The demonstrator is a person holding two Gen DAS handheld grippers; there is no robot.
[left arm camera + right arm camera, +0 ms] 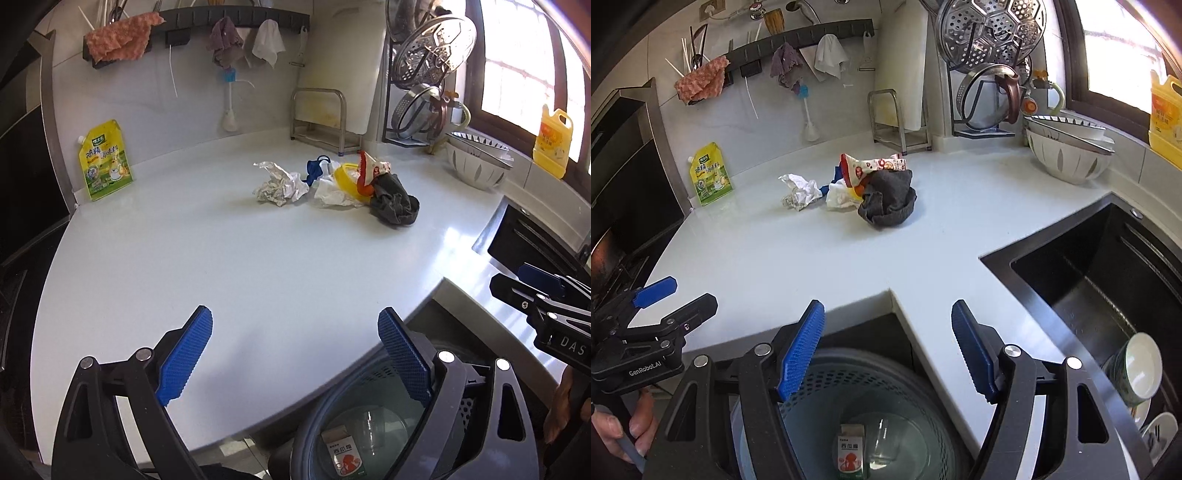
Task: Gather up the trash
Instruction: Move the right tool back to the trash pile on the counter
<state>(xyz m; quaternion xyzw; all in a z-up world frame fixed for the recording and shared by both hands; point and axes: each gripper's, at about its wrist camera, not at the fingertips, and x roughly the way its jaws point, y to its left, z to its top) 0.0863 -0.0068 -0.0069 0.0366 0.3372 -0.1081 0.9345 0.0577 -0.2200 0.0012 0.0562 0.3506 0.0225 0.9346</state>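
Note:
A pile of trash lies mid-counter: crumpled white paper (280, 184) (799, 190), a blue scrap (314, 170), white plastic (330, 192), a yellow ring (345, 179), a red-white wrapper (369, 171) (871, 166) and a dark grey cloth (393, 205) (888, 203). A grey mesh bin (354, 391) (886, 384) below the counter edge holds a small carton (851, 452) and a clear cup (882, 439). My left gripper (295, 354) is open and empty over the counter's front edge. My right gripper (888, 350) is open and empty above the bin.
A yellow seasoning pouch (105, 160) leans on the back wall at left. A metal rack (325, 122), pot lids and stacked bowls (478, 162) stand at the back right. A black sink (1108, 280) with dishes lies right. A yellow detergent jug (552, 144) sits on the sill.

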